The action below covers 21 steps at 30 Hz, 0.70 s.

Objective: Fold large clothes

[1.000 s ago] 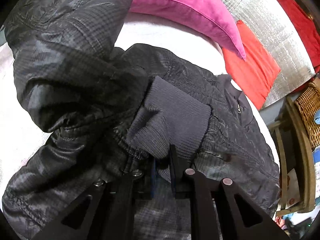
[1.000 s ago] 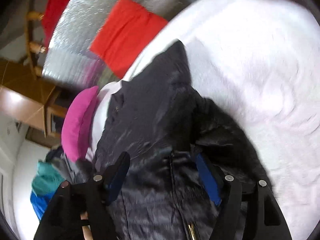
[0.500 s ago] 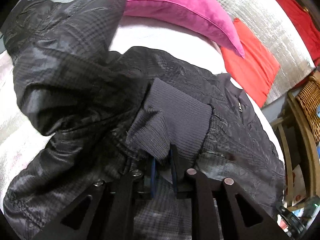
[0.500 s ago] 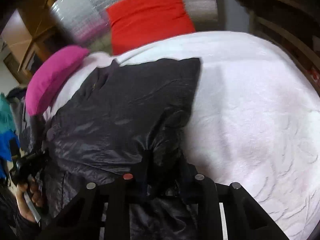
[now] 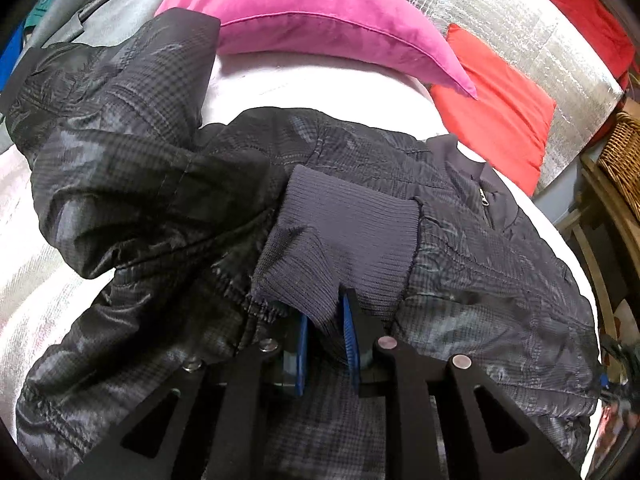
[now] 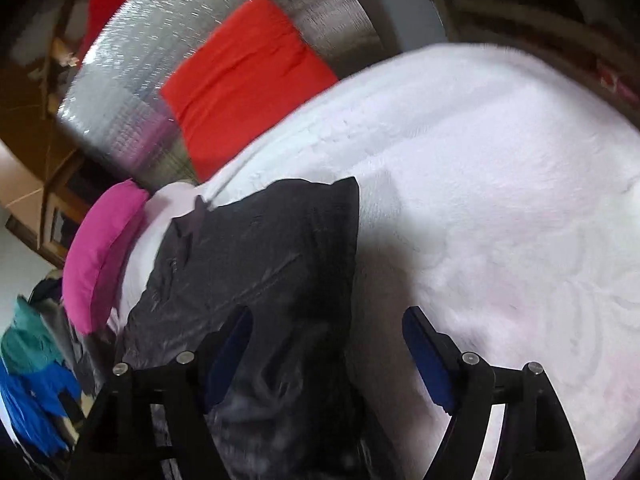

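Observation:
A black checked jacket [image 5: 480, 248] lies on a white bed cover [image 6: 500, 200]. My left gripper [image 5: 326, 320] is shut on the ribbed knit cuff [image 5: 340, 240] of its left sleeve and holds the sleeve folded over the jacket's body. The sleeve [image 5: 120, 168] bunches up at the left. In the right wrist view the jacket [image 6: 272, 264] lies with its right side folded in to a straight edge. My right gripper [image 6: 328, 344] is open just above that edge, holding nothing.
A pink pillow [image 5: 320, 20] and a red pillow [image 5: 500, 104] lie at the head of the bed against a silver panel [image 5: 520, 20]. A wicker basket [image 5: 620, 152] and wooden furniture stand at the right. A pile of blue and green clothes [image 6: 32, 380] lies beside the bed.
My right gripper was shut on the jacket half a second ago; it has let go and stands open. My left gripper has held the cuff throughout and has moved slightly.

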Each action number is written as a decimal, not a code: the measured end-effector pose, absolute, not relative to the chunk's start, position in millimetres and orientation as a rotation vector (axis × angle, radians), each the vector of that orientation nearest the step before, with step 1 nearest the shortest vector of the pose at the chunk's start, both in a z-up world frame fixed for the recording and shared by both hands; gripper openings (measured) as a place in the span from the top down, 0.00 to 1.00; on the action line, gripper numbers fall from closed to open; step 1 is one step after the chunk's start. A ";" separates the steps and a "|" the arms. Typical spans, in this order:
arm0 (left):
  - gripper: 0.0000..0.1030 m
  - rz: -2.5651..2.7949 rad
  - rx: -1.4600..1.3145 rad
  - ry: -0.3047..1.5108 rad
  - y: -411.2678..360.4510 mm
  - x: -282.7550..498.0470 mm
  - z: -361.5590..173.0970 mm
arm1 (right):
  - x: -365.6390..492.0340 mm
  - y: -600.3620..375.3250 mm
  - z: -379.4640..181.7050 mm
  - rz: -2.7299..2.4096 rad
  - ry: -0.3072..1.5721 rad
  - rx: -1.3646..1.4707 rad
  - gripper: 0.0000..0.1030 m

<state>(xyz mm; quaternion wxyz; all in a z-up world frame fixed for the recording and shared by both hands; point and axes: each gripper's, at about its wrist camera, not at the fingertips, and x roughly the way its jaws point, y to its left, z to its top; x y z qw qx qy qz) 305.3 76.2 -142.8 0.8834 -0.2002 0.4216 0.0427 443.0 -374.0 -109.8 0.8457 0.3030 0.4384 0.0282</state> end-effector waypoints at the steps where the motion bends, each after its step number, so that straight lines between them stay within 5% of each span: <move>1: 0.81 0.088 -0.412 0.877 75.9 305.4 -143.1 | 452.8 -365.3 -108.9 0.084 0.942 0.598 0.79; 2: 0.81 0.086 -0.411 0.876 76.0 304.8 -143.2 | 457.6 -355.7 -103.4 0.053 0.937 0.497 0.90; 6: 0.80 0.091 -0.392 0.872 72.5 304.9 -144.0 | 477.7 -336.8 -116.4 -0.041 0.990 0.335 0.86; 9: 0.80 0.085 -0.404 0.875 73.8 305.4 -145.0 | 463.1 -322.6 -102.9 -0.076 0.940 0.256 0.68; 11: 0.80 0.085 -0.409 0.879 74.6 305.6 -145.1 | 439.4 -310.9 -82.9 -0.124 0.860 0.212 0.40; 16: 0.79 0.095 -0.390 0.888 71.5 305.3 -140.8 | 394.6 -263.7 -63.4 0.027 0.777 0.197 0.18; 19: 0.62 0.093 -0.398 0.920 73.6 304.0 -131.0 | 408.0 -240.3 -103.2 0.079 0.949 0.153 0.15; 21: 0.38 0.069 -0.418 0.912 78.7 297.8 -118.9 | 409.0 -231.8 -108.0 0.020 0.954 0.104 0.15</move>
